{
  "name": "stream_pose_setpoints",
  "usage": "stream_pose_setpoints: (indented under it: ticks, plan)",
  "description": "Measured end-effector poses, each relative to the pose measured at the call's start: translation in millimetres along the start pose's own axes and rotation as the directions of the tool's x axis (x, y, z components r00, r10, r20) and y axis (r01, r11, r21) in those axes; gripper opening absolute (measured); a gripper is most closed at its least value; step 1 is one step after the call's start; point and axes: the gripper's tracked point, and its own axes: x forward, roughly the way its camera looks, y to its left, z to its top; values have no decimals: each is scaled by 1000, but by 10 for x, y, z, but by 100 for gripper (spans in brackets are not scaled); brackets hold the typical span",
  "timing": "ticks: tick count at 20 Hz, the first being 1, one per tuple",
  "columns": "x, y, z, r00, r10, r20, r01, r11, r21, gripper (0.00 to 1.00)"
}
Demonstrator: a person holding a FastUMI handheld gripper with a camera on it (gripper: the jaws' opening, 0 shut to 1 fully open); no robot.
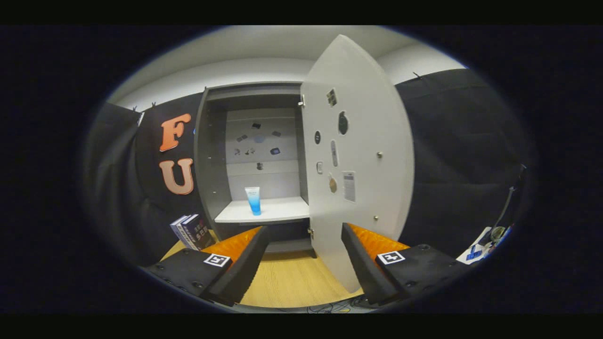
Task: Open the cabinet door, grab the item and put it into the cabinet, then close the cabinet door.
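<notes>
Beyond the spread, empty gripper (pixel 305 256), a tapered tube (pixel 253 200) stands on the smooth cabinet shelf (pixel 278 210)

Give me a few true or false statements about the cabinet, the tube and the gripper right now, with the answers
1. The cabinet door is shut. False: it stands swung open, with its lower edge between the gripper fingers.
2. The blue tube stands upright on the white shelf inside the cabinet. True.
3. The gripper is clamped on the tube. False: its fingers are spread apart and hold nothing; the tube is beyond them.
4. Books stand on the wooden table beside the cabinet. True.
5. The tube lies flat on the table. False: it is upright on the shelf.
</notes>
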Motion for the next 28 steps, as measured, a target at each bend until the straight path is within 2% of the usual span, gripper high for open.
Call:
stream_pose_setpoints:
  ticks: [5, 14, 21, 28]
  plan:
    - [-205, -706, 110, 999, -39, 1, 39, 999, -31, 98]
    - [-52, -1530, -68, 997, -44, -59, 44, 999, -1, 97]
    - [166, -1494, -244, 996, 11, -89, -12, 1000, -9, 96]
    - [117, -1262, -278, 992, 77, -101, -76, 997, 10, 93]
